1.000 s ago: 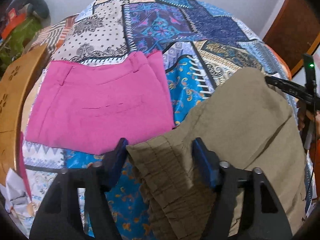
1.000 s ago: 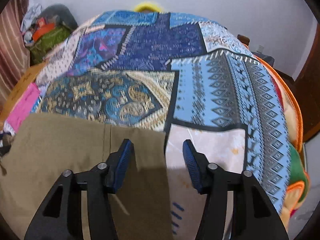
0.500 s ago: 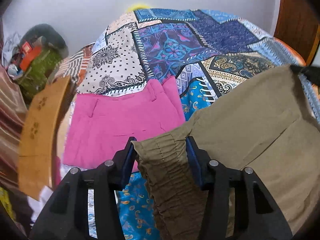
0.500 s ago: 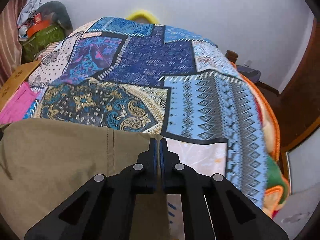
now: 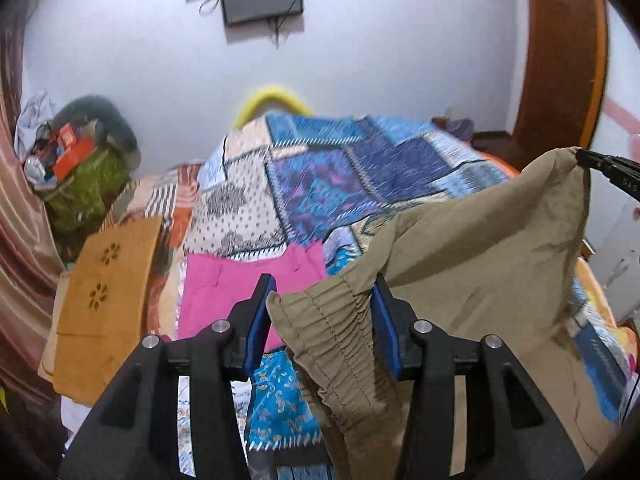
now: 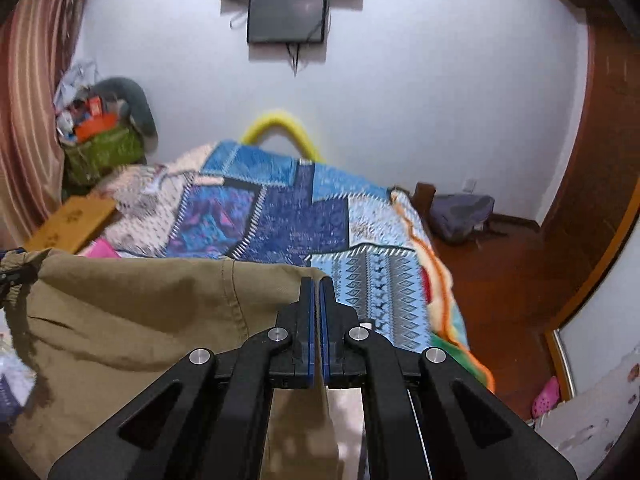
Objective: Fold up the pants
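The olive-brown pants (image 5: pixel 472 280) hang stretched between my two grippers, lifted above the bed. My left gripper (image 5: pixel 322 320) is shut on the gathered elastic waistband (image 5: pixel 332 320), which bunches between its blue pads. My right gripper (image 6: pixel 316 320) is shut on the far corner of the same pants (image 6: pixel 140 312); its jaws are pressed together with cloth between them. The right gripper's tip shows in the left wrist view (image 5: pixel 600 164) holding the raised corner.
Folded pink pants (image 5: pixel 240 288) lie on the patchwork quilt (image 5: pixel 340 176) to the left. A wooden board (image 5: pixel 104 292) and a green bag of clutter (image 5: pixel 80 184) stand at the left. Wooden floor and a grey bag (image 6: pixel 460 212) lie right of the bed.
Both grippers have risen with the pants, so the wall and screen now show. The right gripper closed on the pants corner a second ago; the left jaws narrowed onto the waistband.
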Demonstrator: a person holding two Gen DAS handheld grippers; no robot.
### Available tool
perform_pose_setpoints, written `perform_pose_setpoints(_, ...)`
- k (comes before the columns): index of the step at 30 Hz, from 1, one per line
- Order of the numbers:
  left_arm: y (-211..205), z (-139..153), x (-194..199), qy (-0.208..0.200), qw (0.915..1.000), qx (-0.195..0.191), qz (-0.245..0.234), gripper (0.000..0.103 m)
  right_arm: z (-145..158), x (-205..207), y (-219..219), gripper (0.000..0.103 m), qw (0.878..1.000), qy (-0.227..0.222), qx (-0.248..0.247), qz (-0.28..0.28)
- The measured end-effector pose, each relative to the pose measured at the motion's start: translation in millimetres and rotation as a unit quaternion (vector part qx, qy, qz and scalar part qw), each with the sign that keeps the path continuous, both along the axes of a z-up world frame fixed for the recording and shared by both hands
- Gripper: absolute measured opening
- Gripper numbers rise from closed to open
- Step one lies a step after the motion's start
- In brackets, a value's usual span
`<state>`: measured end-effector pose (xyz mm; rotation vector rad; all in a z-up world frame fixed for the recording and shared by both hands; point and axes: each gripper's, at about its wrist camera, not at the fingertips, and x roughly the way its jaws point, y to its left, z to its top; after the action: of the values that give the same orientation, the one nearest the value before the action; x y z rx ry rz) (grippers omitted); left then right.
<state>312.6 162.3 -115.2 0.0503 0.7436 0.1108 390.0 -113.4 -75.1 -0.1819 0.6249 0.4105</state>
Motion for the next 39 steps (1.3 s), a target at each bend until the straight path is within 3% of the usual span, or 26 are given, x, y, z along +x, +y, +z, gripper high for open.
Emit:
perform_pose_setpoints(6,-26.9,21.7,-54.9,-0.022,0.9992,0.004,-0.033,0.047,23.7,-60.8,-37.5,0.001,0.999,-0.007,0.036,-0.001)
perform_pose_setpoints(13,-47.1,11.8,-112.3,-0.024,0.9978,0.006,-0.062,0.048,12.3,-134.2,-71.9,0.001,0.998,0.011,0.055,0.008)
perform_pose_setpoints(21,-53.3,-38.2,-165.3,0.029,0.9965,-0.003,-0.078,0.048,-37.9,-198.8,-92.1,0.002,0.996,0.064,0.069,0.009)
perform_pose_setpoints(29,-48.7,-92.1,-199.8,0.090,0.9931,-0.044,-0.062,0.049,-110.0,-245.1,-100.0,0.003,0.984,0.158,0.079,-0.013)
perform_pose_setpoints(34,-47.5,-104.5,-218.2,0.104,0.9925,-0.045,-0.044,0.049,-122.1,-260.2,-100.2,0.003,0.983,0.171,0.059,-0.024)
perform_pose_setpoints(39,-42.1,-88.5,-234.4,0.088,0.9949,-0.042,-0.027,0.049,-113.7,-272.3,-106.9,0.004,0.984,0.168,0.046,-0.035)
